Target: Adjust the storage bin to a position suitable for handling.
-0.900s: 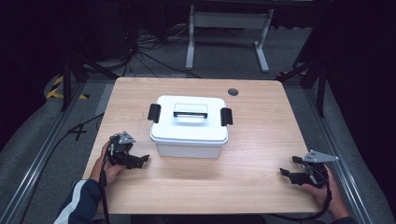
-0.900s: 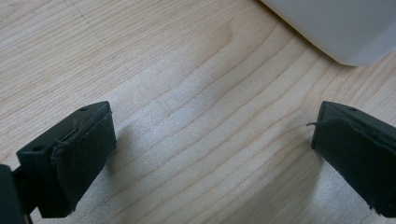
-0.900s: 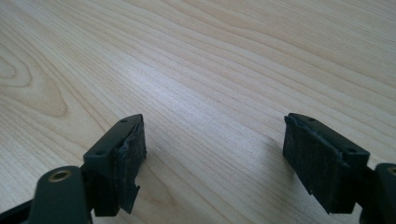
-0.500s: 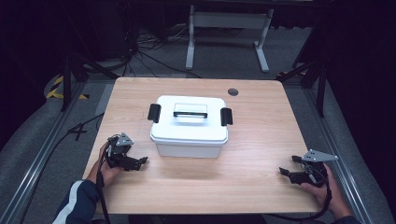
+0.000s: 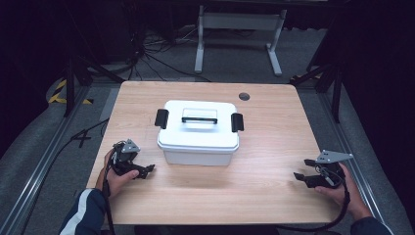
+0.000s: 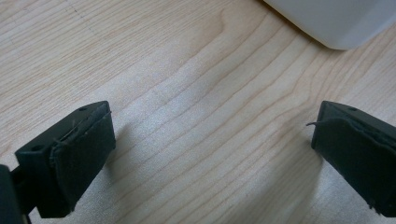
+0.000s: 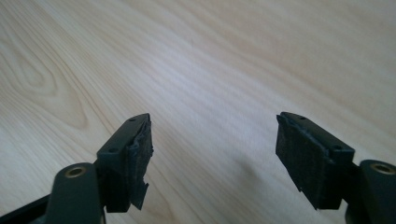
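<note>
Resting on the table (image 5: pixel 274 147), a white box (image 5: pixel 198 139) is flanked by the left gripper (image 5: pixel 147 170) and right gripper (image 5: pixel 301 175), jaws spread wide, nothing held.

A box (image 5: pixel 198 133) sits mid-table (image 5: pixel 274 147), its handle (image 5: pixel 199 119) on top between two latches. The left hand-held gripper (image 5: pixel 147 171) lies near its front left corner; the right hand-held gripper (image 5: pixel 299 170) well apart, near the right edge.

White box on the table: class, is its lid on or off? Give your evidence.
On. The lid sits flat over the box, with a black latch at each end; whether the latches are locked cannot be told.
</note>
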### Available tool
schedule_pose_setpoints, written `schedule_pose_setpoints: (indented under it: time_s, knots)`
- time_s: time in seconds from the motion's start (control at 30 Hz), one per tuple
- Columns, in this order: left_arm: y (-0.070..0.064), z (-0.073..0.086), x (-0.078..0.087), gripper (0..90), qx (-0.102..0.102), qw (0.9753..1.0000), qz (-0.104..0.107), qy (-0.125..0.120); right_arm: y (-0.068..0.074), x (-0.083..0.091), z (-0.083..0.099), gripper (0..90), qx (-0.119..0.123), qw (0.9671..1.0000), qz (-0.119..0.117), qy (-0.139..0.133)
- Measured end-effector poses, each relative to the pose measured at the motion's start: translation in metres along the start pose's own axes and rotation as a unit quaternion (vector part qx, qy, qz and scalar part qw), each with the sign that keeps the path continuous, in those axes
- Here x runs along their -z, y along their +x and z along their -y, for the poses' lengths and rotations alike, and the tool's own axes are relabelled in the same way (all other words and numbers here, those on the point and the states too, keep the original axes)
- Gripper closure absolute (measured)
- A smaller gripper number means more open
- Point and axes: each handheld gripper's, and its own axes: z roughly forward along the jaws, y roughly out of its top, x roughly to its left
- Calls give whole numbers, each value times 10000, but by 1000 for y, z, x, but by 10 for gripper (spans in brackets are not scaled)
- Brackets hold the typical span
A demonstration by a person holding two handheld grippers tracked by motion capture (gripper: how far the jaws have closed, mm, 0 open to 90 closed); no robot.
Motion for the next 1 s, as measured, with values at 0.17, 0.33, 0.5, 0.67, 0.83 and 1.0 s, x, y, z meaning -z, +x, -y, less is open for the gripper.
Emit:
schedule_pose_setpoints:
  time_s: [0.17, 0.33, 0.5, 0.67, 0.83, 1.0]
  knots:
    - [0, 0, 0, 1, -11, 10000, -1, -2, 4, 8, -24, 337, 274, 9996, -50, -48]
    - [0, 0, 0, 1, -14, 10000, -4, -1, 13, 15, -53, 361, 592, 9981, -82, -120]
    - [0, 0, 0, 1, -14, 10000, -10, 1, 22, 18, -81, 380, 898, 9956, -226, -160]
    - [0, 0, 0, 1, -10, 10000, -4, 1, 31, 16, -108, 385, 1186, 9924, -283, -139]
    - [0, 0, 0, 1, -5, 10000, 0, 0, 37, 16, -129, 388, 1320, 9905, -333, -195]
    - [0, 0, 0, 1, -15, 10000, -6, 1, 45, 17, -155, 389, 1520, 9872, -433, -214]
